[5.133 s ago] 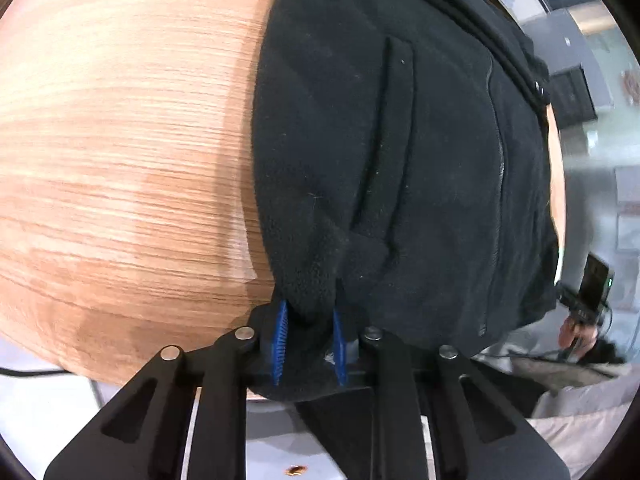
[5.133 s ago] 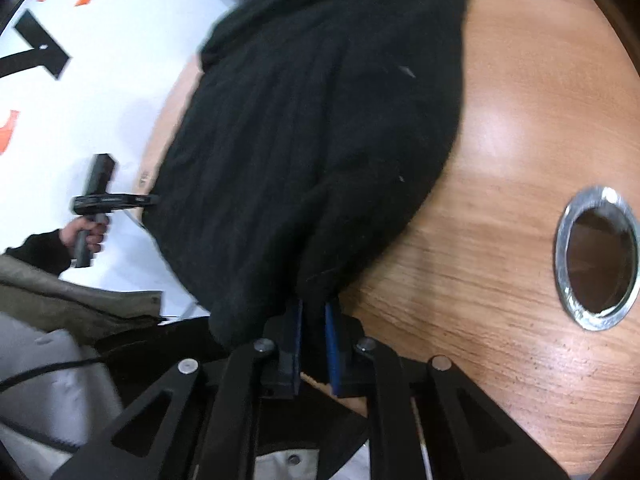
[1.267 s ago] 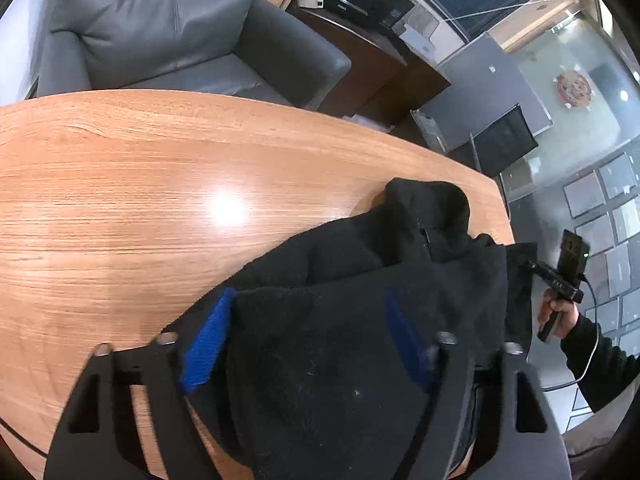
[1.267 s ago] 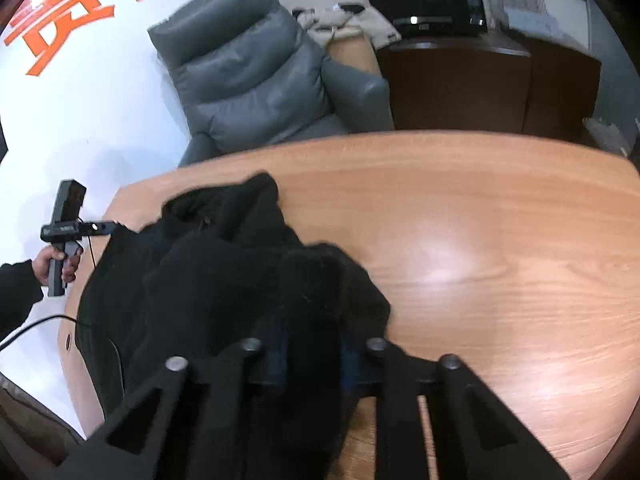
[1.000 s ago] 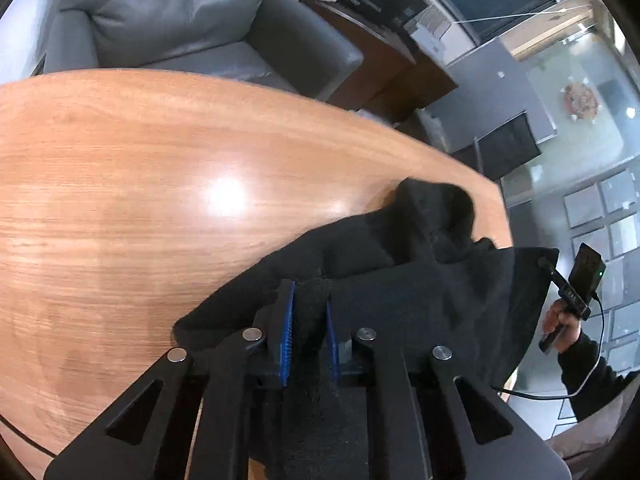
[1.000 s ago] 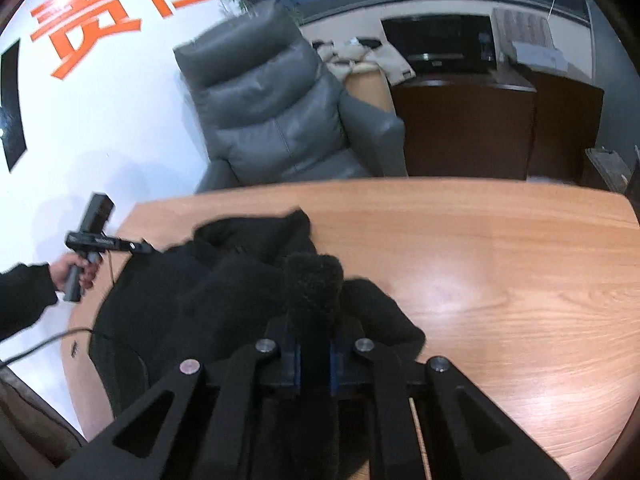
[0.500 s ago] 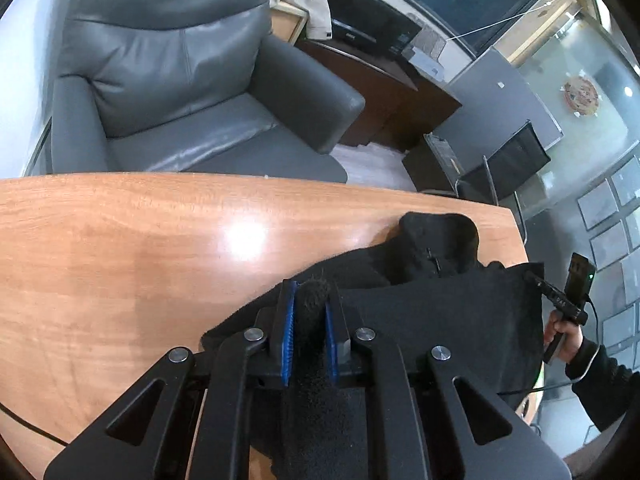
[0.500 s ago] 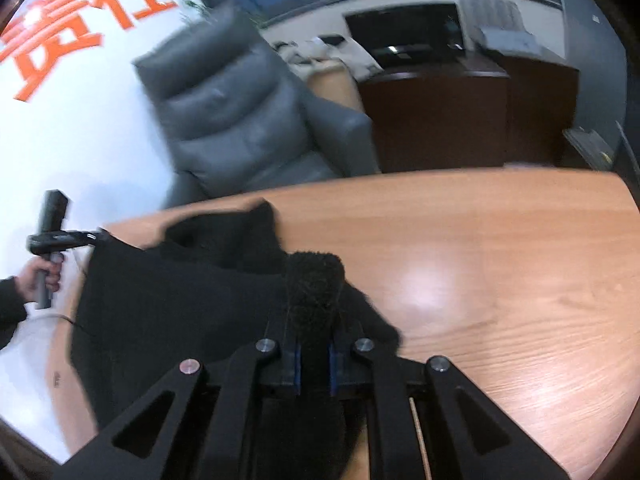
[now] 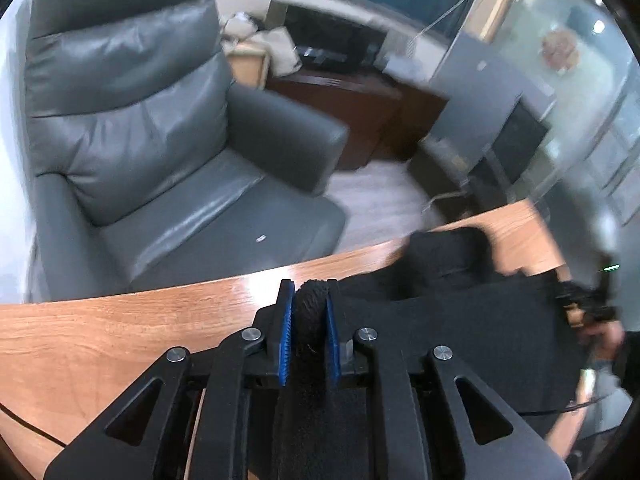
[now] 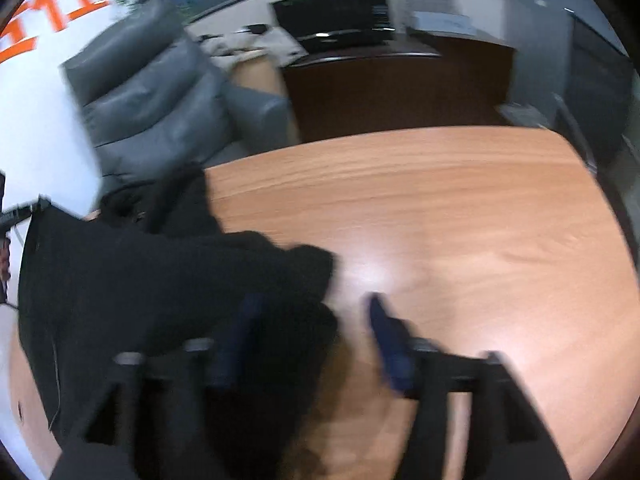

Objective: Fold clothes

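With the right gripper [image 10: 310, 332] opening and its fleece dropped, the left gripper [image 9: 309, 336], starting to loosen on the black jacket [image 9: 460, 320] at the table's [image 10: 440, 216] near-left, risks an uneven, slumping fold.

garment [image 9: 460, 320]: matt black fleece | table [image 10: 440, 208]: glossy wood | armchair [image 9: 140, 140]: smooth grey leather

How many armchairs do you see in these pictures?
1. The grey armchair stands behind the far edge of the wooden table. The right camera shows the same chair at upper left. Others may be hidden outside the views.
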`<state>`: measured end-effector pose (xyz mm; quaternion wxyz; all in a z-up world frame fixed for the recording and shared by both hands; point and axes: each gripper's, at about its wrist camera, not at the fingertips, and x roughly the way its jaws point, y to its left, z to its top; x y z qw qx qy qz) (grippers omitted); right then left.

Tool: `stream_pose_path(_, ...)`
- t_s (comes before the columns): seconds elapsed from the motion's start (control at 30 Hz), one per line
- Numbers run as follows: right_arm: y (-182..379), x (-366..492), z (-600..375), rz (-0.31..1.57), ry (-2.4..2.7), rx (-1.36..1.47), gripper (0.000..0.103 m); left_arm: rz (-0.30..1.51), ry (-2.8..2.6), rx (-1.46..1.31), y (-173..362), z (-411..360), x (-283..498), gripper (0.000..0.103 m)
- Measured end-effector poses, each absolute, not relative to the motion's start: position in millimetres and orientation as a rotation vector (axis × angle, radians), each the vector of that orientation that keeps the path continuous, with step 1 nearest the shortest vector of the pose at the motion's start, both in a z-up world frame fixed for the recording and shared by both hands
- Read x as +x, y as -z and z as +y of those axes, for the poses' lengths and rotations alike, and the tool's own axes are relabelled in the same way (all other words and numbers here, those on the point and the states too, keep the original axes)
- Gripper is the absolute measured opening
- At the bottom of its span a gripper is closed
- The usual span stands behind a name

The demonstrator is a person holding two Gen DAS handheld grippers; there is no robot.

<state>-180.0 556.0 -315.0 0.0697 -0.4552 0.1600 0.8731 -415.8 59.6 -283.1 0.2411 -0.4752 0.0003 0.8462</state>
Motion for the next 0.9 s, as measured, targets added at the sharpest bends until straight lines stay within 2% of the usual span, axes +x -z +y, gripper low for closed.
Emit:
stream_pose_path(0.1, 281, -157, 550, 0.393, -2.662, -1.282, 0.072, 0.164, -2.371, -1.366, 304, 75, -421, 0.02)
stream_pose_path(0.23, 248, -126, 493, 0.267, -2.898, -1.255, 0.072, 0.181, -2.451, -1.309, 287, 73, -406, 0.023)
stream_pose_path(0.27, 249, -120, 472, 0.236, -2.983, -1.299, 0.072, 0.159, -2.463, -1.261, 277, 71, -396, 0.03)
stream_pose_path(0.3, 254, -115, 452, 0.204, -3.053, -1.354, 0.072, 0.141, -2.461, -1.209, 267, 69, -384, 0.044)
stream_pose_path(0.37, 275, -112, 435, 0.207, -3.044, -1.466, 0.072, 0.144, -2.433, -1.142, 255, 70, -360, 0.055)
stream_pose_path(0.43, 307, -112, 432, 0.228, -2.93, -1.589, 0.072, 0.243, -2.351, -1.161, 264, 81, -340, 0.055)
stream_pose_path(0.53, 343, -108, 423, 0.103, -2.847, -1.655, 0.073, 0.387, -2.249, -1.269, 301, 96, -317, 0.055)
stream_pose_path(0.7, 347, -92, 414, 0.063, -2.858, -1.65, 0.074, 0.264, -2.332, -1.272, 314, 84, -285, 0.055)
stream_pose_path(0.8, 344, -76, 422, 0.072, -2.89, -1.683, 0.074, 0.284, -2.36, -1.28, 315, 82, -249, 0.056)
stream_pose_path(0.9, 339, -61, 427, 0.103, -2.92, -1.722, 0.074, 0.23, -2.388, -1.352, 311, 76, -204, 0.056)
